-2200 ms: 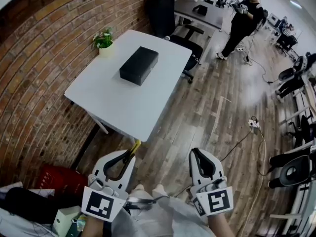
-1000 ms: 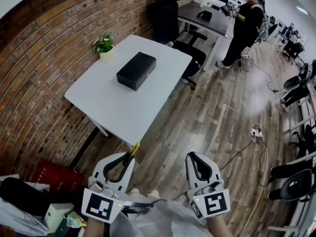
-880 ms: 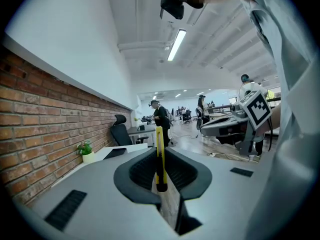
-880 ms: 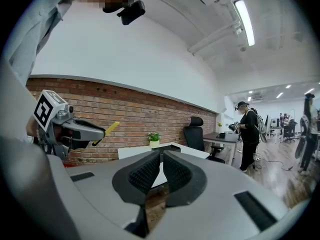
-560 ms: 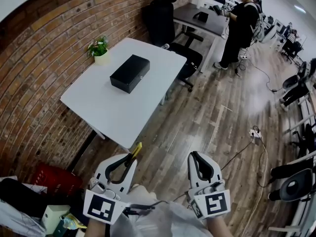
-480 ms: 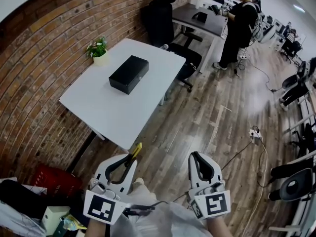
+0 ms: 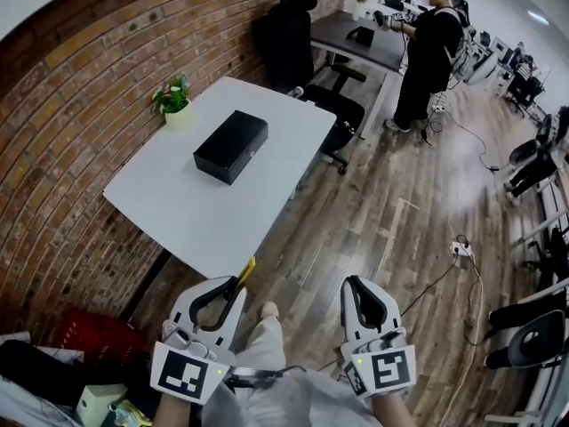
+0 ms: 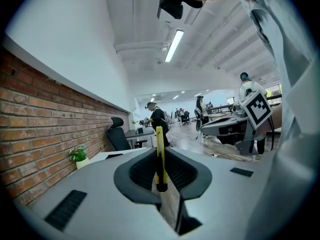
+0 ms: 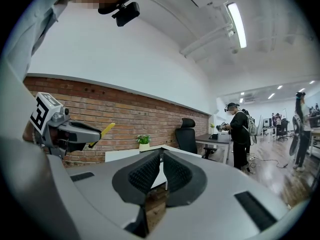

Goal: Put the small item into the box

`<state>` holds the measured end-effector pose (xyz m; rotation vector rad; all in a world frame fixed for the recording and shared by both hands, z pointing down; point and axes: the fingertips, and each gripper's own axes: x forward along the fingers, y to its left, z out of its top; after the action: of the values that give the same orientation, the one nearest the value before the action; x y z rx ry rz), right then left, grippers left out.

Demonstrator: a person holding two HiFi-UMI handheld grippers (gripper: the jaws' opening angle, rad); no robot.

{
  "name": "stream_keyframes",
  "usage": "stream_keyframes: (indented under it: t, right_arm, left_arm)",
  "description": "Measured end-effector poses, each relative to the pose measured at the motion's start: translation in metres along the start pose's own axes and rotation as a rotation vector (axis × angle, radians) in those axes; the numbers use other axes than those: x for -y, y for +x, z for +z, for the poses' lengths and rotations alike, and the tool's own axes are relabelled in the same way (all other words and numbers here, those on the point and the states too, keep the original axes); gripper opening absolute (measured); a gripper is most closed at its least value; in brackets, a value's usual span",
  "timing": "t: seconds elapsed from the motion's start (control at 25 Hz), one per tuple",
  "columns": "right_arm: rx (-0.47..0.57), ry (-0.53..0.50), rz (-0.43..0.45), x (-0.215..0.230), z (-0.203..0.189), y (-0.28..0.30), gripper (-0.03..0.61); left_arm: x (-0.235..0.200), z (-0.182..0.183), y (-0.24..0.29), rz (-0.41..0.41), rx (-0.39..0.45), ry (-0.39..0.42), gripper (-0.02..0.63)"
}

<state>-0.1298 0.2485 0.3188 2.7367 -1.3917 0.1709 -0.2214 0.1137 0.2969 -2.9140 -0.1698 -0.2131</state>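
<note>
Closest to you, your left gripper [image 7: 235, 283] has its jaws pressed together on a slim yellow-and-black stick-shaped item [image 8: 159, 156], which stands upright between the ribbed black pads and pokes out past the tips towards the table. Beside it, your right gripper [image 7: 357, 286] has its jaws brought together with only a thin slit between the pads and nothing in them. Both are held low in front of your body, level with each other and well apart, above the brown wooden plank floor [image 7: 373, 221], with the toe of your light shoe [image 7: 268, 310] showing between them. Ahead of the left gripper stands the white rectangular table [image 7: 178, 212] against the red brick wall [image 7: 62, 114]. The black rectangular box [image 7: 231, 146] lies flat on the table's far half, lid down, well apart from the yellow item. A small green plant in a pale pot [image 7: 172, 99] sits at the far corner next to the wall. Beyond the table is a black high-backed office chair [image 7: 293, 34], then a dark desk [image 7: 351, 47], where a person in black clothes [image 7: 427, 47] stands.
</note>
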Motion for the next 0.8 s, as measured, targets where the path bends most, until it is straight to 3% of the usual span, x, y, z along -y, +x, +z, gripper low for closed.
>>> stream_keyframes:
  t: [0.8]
  right_arm:
    - [-0.011,-0.019,-0.012,0.065,0.032,0.158,0.051]
  left_arm:
    - [-0.11,0.007,0.147,-0.024,0.029,-0.051,0.06]
